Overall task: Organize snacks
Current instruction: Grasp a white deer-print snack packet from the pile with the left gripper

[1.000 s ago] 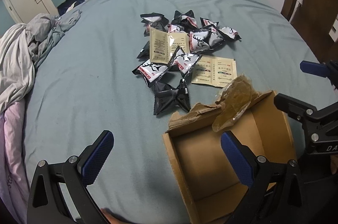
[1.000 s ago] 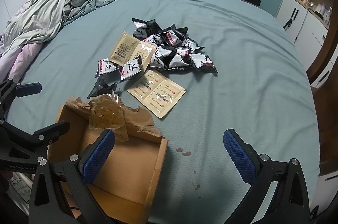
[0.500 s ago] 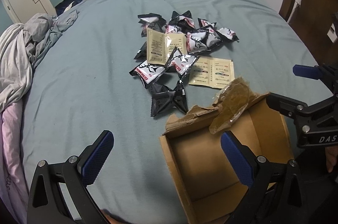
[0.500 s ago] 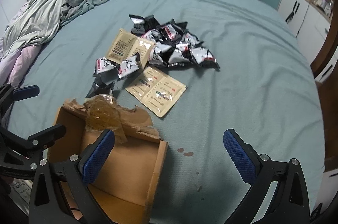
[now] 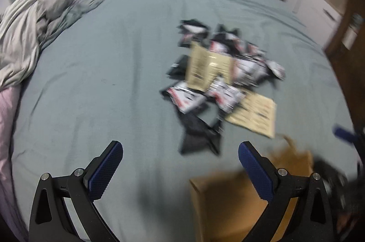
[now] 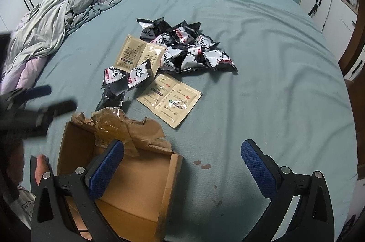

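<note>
A pile of black-and-white snack packets (image 6: 182, 48) lies on the teal bed, with tan sachets (image 6: 170, 99) among them. The pile is blurred in the left wrist view (image 5: 225, 73). An open cardboard box (image 6: 127, 194) with a torn flap sits at the near side; it also shows in the left wrist view (image 5: 230, 203). My left gripper (image 5: 180, 166) is open and empty, above the sheet just short of a black packet (image 5: 200, 137). My right gripper (image 6: 182, 164) is open and empty, over the box's right wall.
A crumpled grey blanket (image 6: 52, 20) lies at the bed's far left. White cabinets (image 6: 328, 7) stand at the right. Dark stains (image 6: 203, 164) mark the sheet by the box. The left gripper appears blurred at the left of the right wrist view (image 6: 34, 105).
My left gripper has swung left and forward, away from the box toward the packets; its view is now motion-blurred. My right gripper has crept slightly closer to the pile.
</note>
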Motion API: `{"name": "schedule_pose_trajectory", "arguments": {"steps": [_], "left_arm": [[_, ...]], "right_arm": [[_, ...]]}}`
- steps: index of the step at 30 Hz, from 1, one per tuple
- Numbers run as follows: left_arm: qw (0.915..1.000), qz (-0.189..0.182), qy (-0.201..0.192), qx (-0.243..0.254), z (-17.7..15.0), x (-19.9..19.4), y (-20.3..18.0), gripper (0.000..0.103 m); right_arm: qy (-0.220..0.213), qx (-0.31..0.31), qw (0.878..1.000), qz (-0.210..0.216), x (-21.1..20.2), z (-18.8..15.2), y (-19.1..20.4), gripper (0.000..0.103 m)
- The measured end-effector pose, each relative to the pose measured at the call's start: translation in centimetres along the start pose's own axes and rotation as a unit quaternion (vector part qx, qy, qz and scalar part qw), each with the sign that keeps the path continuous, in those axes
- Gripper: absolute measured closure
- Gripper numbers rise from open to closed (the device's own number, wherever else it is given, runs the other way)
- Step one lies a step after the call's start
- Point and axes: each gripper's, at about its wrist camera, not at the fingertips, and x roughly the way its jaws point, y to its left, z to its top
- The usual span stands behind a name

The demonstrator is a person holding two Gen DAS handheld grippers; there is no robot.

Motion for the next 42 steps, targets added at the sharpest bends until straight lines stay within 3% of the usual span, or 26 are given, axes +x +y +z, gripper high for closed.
{"name": "schedule_pose_trajectory", "arguments": {"steps": [6,12,17,21,24,25,26,28,31,35,38,42], "left_arm": [[0.9986,0.012,0.049,-0.017,1.9,5.4,1.0,0.000],[0.9936,-0.038,0.096,-0.048,3.0,9.2,2.1,0.006],[0.9886,-0.082,0.126,-0.013,2.7,9.2,0.7,0.006],[0.9839,-0.082,0.158,0.012,1.8,10.8,-1.0,0.006],[0.9860,-0.065,0.149,0.034,1.3,10.8,-1.8,0.007],[0.9871,-0.056,0.145,0.037,1.3,10.7,-1.9,0.016],[0.9890,-0.038,0.137,0.042,1.2,10.5,-2.2,0.031],[0.9910,-0.014,0.124,0.049,1.2,10.1,-2.6,0.048],[0.9933,-0.012,0.110,0.034,1.1,8.9,-2.6,0.092],[0.9949,-0.026,0.098,-0.004,0.7,7.6,-0.7,0.094],[0.9967,-0.020,0.076,-0.022,0.8,6.0,1.1,0.103],[0.9977,-0.020,0.047,-0.044,0.6,3.4,2.2,0.103]], "right_arm": [[0.010,0.009,1.000,0.004,1.0,0.5,-0.3,0.000],[0.045,0.029,0.998,0.015,3.5,1.4,-1.2,0.000],[0.058,0.056,0.997,0.014,5.0,2.1,-2.4,0.000],[0.049,0.072,0.996,0.025,4.6,2.2,-3.1,0.000],[0.034,0.074,0.996,0.022,4.0,2.1,-3.2,0.000],[0.033,0.076,0.996,0.020,4.0,2.1,-3.3,0.000],[0.033,0.079,0.996,0.021,3.8,1.9,-3.4,0.000],[0.032,0.086,0.995,0.025,3.6,1.8,-3.6,0.000],[0.026,0.100,0.994,0.028,3.1,1.7,-4.1,0.000],[0.018,0.110,0.993,0.030,2.2,1.4,-4.5,0.000],[0.013,0.114,0.993,0.029,1.6,1.3,-4.5,0.000],[0.002,0.115,0.993,0.034,0.7,1.4,-4.7,0.000]]}}
